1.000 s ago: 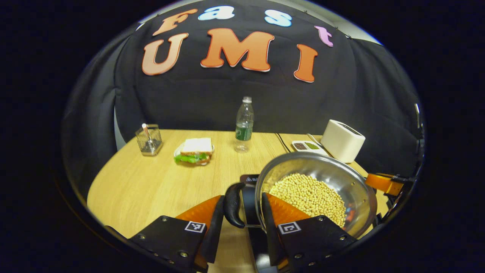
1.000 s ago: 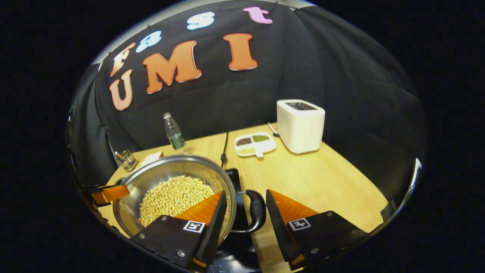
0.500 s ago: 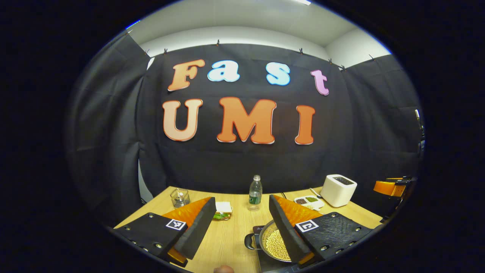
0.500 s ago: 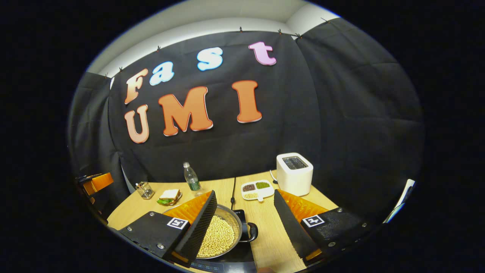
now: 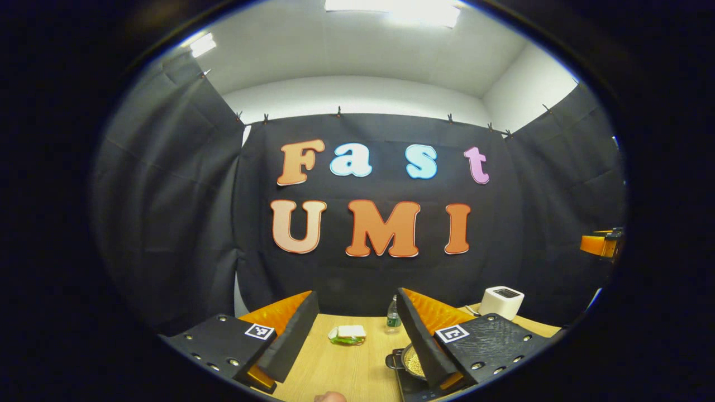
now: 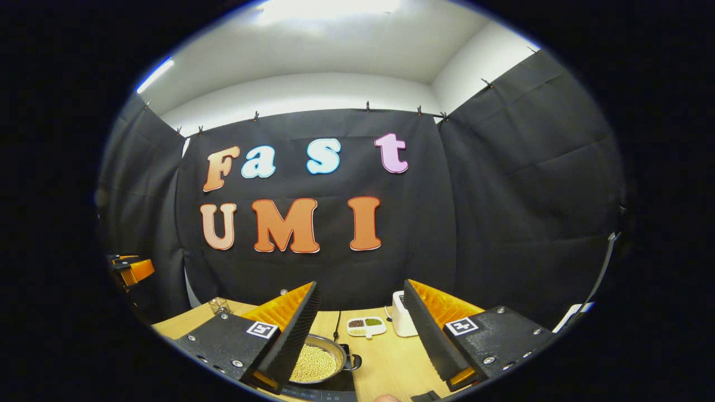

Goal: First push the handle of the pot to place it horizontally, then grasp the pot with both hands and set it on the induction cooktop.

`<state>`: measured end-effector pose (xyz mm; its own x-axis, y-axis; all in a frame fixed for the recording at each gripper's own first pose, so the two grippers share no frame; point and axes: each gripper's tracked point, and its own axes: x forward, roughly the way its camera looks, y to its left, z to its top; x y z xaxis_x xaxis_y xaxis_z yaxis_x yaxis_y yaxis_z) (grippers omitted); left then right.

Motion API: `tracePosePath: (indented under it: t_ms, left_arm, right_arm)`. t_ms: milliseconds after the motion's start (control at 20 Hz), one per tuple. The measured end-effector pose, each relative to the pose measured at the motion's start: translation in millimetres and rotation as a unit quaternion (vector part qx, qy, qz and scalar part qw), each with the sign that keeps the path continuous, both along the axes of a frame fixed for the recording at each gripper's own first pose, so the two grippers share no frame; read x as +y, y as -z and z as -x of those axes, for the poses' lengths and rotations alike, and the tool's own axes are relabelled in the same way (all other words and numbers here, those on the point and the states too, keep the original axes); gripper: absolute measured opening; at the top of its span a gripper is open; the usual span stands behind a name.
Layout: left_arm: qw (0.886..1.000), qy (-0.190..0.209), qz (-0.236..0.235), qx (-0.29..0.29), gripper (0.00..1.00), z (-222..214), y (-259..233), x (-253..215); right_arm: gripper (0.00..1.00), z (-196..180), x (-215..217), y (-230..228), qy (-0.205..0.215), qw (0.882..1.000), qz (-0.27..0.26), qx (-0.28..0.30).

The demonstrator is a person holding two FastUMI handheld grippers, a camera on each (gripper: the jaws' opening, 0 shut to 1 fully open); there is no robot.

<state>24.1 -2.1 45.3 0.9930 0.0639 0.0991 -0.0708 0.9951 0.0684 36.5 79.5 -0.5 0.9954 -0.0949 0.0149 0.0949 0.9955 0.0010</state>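
- Right gripper view looks down from high above at a steel pot [image 6: 317, 362] filled with pale soybeans; the pot sits on a black induction cooktop [image 6: 335, 391] at the near edge of a wooden table [image 6: 391, 363].
- One dark side handle [image 6: 355, 363] of the pot sticks out level toward the right, so judging from how things lie, both the push and the placing look done.
- Right gripper [image 6: 362, 326] hangs well above the table with its jaws wide apart and nothing between them; the height suggests it is clear of the pot because the work is over.
- Left gripper view shows the same pot [image 5: 414, 363] on the cooktop [image 5: 416, 391], partly hidden behind one finger of the left gripper [image 5: 354, 335], whose jaws are also spread wide and hold nothing.
- Orange part of the other gripper appears far off at the edge of each view.
- Beyond the pot, a power cord [image 6: 337, 324] runs back across the table from the cooktop toward the wall.
- Farther out stand a divided white dish of grains [image 6: 365, 326], a white toaster [image 6: 403, 321], a plastic water bottle [image 5: 393, 318], a sandwich with lettuce [image 5: 347, 334], and a small clear glass holder [image 6: 220, 306], all well apart from the cooktop.
- Black cloth forms the booth's back and sides, under a white ceiling.
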Motion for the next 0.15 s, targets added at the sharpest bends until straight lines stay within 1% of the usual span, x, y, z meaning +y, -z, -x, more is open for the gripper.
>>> tracePosePath:
  t_ms: [50,100,150]
  left_arm:
    - [1.0,-0.002,0.001,-0.005,0.86,6.1,-3.3,1.1]
    - [1.0,-0.004,0.003,-0.003,0.89,10.6,-1.6,0.1]
    - [1.0,-0.005,0.003,0.003,0.89,14.9,1.2,0.0]
  right_arm:
    - [0.94,7.9,2.3,1.5,-0.003,1.0,0.003,0.001]
    - [0.94,13.8,4.1,3.9,-0.007,1.0,0.005,0.004]
    - [0.94,17.5,4.8,5.7,-0.01,1.0,0.005,0.007]
